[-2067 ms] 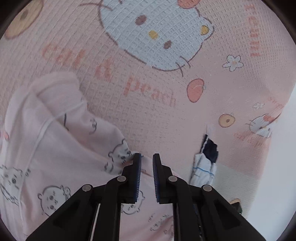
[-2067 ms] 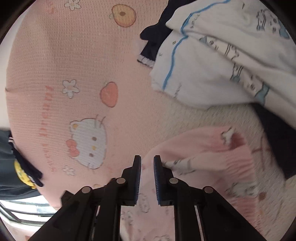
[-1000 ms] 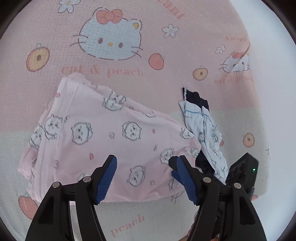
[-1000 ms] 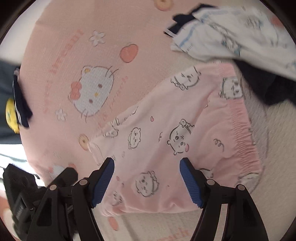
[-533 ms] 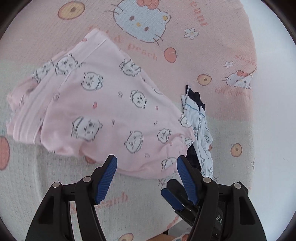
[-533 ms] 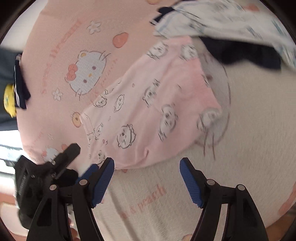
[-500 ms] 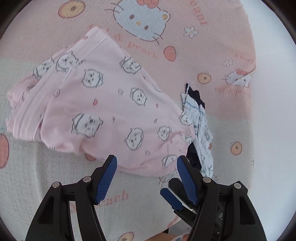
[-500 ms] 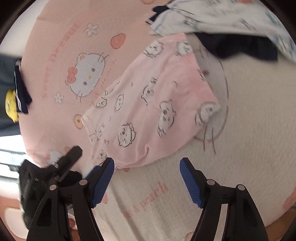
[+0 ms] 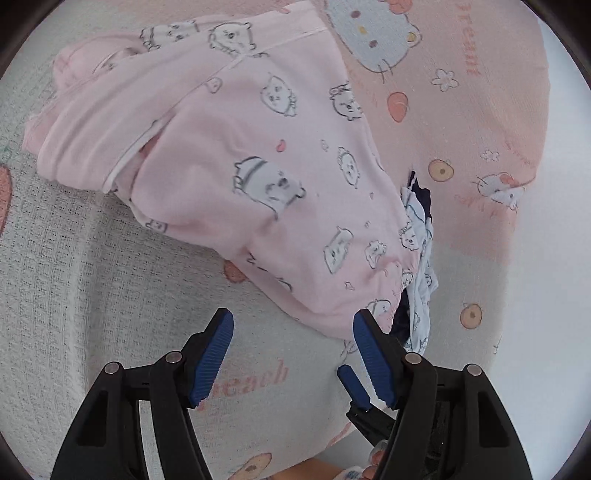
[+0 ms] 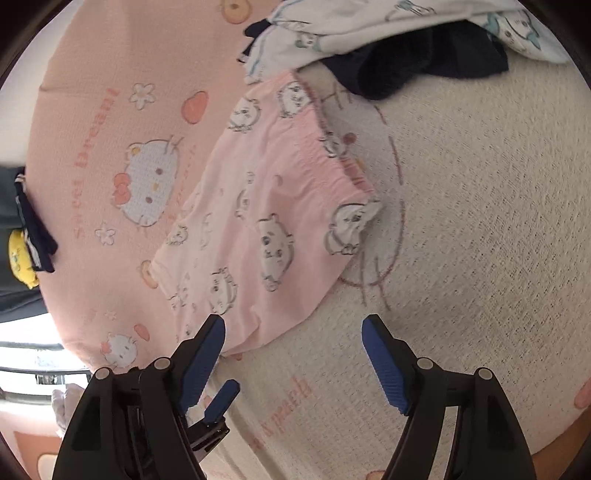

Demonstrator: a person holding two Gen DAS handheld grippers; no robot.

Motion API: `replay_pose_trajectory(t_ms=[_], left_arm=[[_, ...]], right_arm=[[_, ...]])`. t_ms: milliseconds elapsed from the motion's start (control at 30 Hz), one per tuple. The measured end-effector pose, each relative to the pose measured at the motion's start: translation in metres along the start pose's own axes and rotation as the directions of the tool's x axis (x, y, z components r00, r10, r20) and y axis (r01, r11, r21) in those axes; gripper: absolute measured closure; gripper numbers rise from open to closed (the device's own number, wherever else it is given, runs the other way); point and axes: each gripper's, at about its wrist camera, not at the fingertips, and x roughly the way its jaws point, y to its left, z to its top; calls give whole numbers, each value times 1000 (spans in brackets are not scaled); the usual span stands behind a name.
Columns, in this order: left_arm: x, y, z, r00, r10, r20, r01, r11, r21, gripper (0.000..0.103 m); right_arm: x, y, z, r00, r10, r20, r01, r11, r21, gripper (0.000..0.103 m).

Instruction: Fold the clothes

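Pink shorts with a cartoon animal print (image 9: pixel 258 147) lie folded on the blanket (image 9: pixel 92 277). My left gripper (image 9: pixel 292 317) hangs open just above the near edge of the shorts, nothing between its pads. In the right wrist view the pink shorts (image 10: pixel 266 206) show their gathered waistband toward the upper right. My right gripper (image 10: pixel 292 321) hovers over the blanket (image 10: pixel 480 221) at the shorts' near corner; its jaws are opening, with nothing between them. Each view shows a blue finger of the other gripper low in the frame.
A white printed garment (image 9: pixel 421 258) and a dark navy one (image 10: pixel 417 55) lie bunched beyond the waistband. The white garment (image 10: pixel 332 22) covers part of the navy one. Dark clothing with a yellow patch (image 10: pixel 18 258) sits past the blanket's left edge.
Both grippers, shut at the cloth at first, now stand open. The left one has sunk closer to the shorts and rolled. The right one has shifted along the near edge and spread slightly.
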Motion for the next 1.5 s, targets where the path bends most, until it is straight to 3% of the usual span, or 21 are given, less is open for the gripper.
replay_pose_trajectory(t_ms=[300,567,633,800,1067,1167,1200,1267,1300,1333,1433,1500], left_arm=[[8,11,8,1000,-25,0,25,1000,3,38],[12,19,30,996,-93,15,93,995,-31,37],[13,15,33,996,-80,27,81,997,-16,37],[15,12,39,997,-53,53,54,998,-13,37],[16,25,45,980,-137,141,153,982,-114,36],[16,28,39,968,-159,196,182,978,-105,36],[15,28,36,963,-161,214,184,979,-92,37],[15,27,30,955,-160,250,181,981,-64,37],[15,23,27,953,-144,266,160,986,-41,37],[15,20,24,951,-125,283,135,991,-17,37],[18,4,18,948,-35,315,17,998,60,37],[25,-17,14,943,76,324,-132,979,157,37]], right_arm=[[6,11,1,999,16,28,-16,1000,3,26],[11,16,13,993,104,54,-107,992,63,18],[12,17,16,995,79,58,-83,994,76,17],[19,18,24,991,110,79,-118,987,112,17],[22,14,24,979,151,140,-172,974,150,17],[18,8,21,979,129,158,-153,977,149,28],[18,6,19,980,110,163,-134,980,146,38],[17,-1,15,983,65,171,-91,984,151,63],[17,-5,14,985,36,170,-65,984,163,90],[17,-13,14,987,30,161,-60,981,182,102],[20,-38,14,974,163,155,-200,942,270,102],[20,-37,16,975,193,110,-214,948,234,102]])
